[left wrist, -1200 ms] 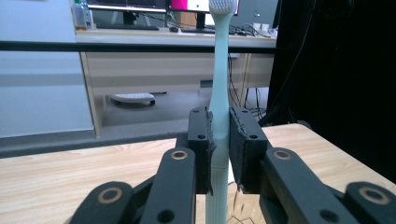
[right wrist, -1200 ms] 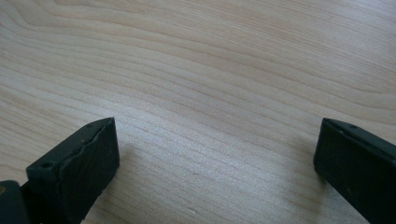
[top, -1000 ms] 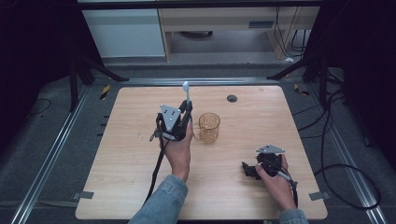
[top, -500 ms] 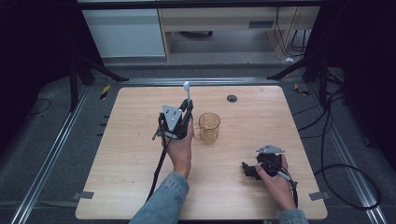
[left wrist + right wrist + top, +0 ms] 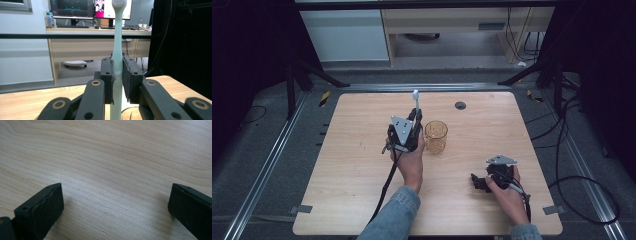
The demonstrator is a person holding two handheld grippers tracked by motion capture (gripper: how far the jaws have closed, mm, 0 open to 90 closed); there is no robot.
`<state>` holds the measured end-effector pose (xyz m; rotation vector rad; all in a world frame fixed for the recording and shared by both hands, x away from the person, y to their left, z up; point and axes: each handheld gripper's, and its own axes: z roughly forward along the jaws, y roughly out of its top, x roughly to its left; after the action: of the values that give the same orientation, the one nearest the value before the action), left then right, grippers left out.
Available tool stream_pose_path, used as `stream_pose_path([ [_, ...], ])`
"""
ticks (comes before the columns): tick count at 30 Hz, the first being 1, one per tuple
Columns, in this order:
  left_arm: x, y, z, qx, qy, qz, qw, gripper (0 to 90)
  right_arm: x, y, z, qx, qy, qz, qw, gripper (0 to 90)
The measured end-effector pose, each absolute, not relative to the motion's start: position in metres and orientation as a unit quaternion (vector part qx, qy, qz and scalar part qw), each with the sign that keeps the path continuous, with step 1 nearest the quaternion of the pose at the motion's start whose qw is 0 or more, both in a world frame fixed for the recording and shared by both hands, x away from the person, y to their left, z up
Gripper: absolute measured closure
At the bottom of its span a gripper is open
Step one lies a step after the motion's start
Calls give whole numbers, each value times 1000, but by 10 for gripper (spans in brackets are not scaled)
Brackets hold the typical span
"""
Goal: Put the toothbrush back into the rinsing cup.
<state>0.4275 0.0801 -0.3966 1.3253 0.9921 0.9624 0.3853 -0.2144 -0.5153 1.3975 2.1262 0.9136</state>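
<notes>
A pale toothbrush (image 5: 117,50) stands upright, bristle head up, clamped by its handle in my left gripper (image 5: 117,80). From above, the toothbrush (image 5: 415,100) rises out of the left gripper (image 5: 414,122) near the table's middle, just left of a clear amber glass cup (image 5: 435,136). The cup stands upright beside the gripper; I cannot tell if they touch. My right gripper (image 5: 477,181) rests low at the front right, its jaws wide apart and pointing left. In the right gripper view, the gripper (image 5: 115,205) has nothing but bare wood between its jaws.
The wooden table (image 5: 337,165) has a small dark round hole cover (image 5: 460,105) near its back edge. Black stand legs (image 5: 537,75) and cables lie on the floor around it. A cable trails from the left gripper toward the front edge.
The left gripper with the toothbrush has shifted very slightly; the right gripper stays still.
</notes>
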Motion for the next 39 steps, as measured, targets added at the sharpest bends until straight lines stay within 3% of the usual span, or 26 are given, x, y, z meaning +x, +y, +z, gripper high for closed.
stream_pose_path([
  [39, 435, 83, -427, 555, 418, 406, 594, 788, 385, -214, -515, 503, 769, 330, 217, 6],
])
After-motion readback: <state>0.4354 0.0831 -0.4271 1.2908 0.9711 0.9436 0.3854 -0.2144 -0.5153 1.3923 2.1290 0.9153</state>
